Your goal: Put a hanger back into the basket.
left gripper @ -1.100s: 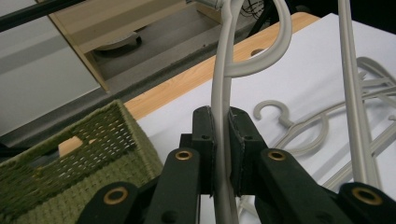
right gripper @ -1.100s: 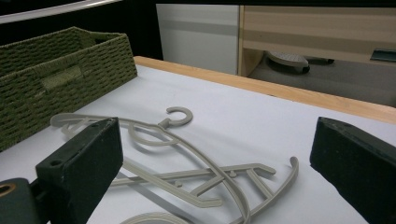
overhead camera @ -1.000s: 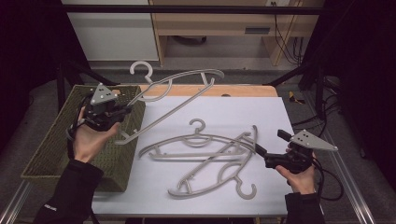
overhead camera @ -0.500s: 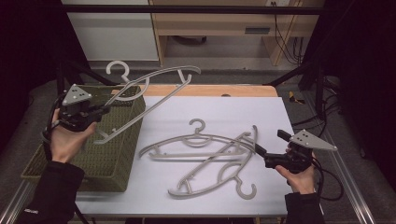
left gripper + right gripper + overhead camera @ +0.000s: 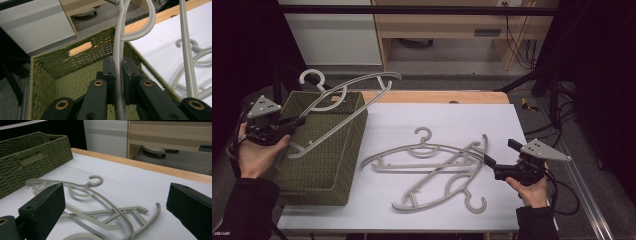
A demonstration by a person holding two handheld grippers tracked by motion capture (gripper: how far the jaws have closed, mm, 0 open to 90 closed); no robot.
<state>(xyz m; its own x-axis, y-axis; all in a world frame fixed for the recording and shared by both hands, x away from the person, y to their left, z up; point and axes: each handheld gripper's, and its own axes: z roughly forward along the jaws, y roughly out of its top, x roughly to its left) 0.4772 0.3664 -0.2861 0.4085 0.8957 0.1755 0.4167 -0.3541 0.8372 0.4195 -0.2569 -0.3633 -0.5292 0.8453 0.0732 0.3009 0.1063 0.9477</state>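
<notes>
My left gripper (image 5: 298, 123) is shut on the bar of a grey plastic hanger (image 5: 346, 94). It holds the hanger tilted above the green woven basket (image 5: 330, 169) at the table's left, with the hook toward the far side. In the left gripper view the pads (image 5: 110, 67) pinch the hanger's bar (image 5: 119, 37) over the basket's inside (image 5: 50, 65). Two more grey hangers lie crossed on the white tabletop, one (image 5: 426, 150) farther back and one (image 5: 447, 186) nearer. My right gripper (image 5: 499, 152) stands open just right of them, low over the table. Its view shows those hangers (image 5: 82, 188) between the wide-apart jaws (image 5: 116, 192).
The white table surface (image 5: 447, 117) has a wooden strip (image 5: 437, 96) along its far edge. Behind it stand a white cabinet (image 5: 332, 30) and a wooden shelf unit (image 5: 447, 25). Cables (image 5: 517, 45) hang at the far right, and dark frame rails border the table.
My left hand has carried the held hanger leftward, from above the basket's right edge to over the basket. The right gripper and the two lying hangers have stayed put.
</notes>
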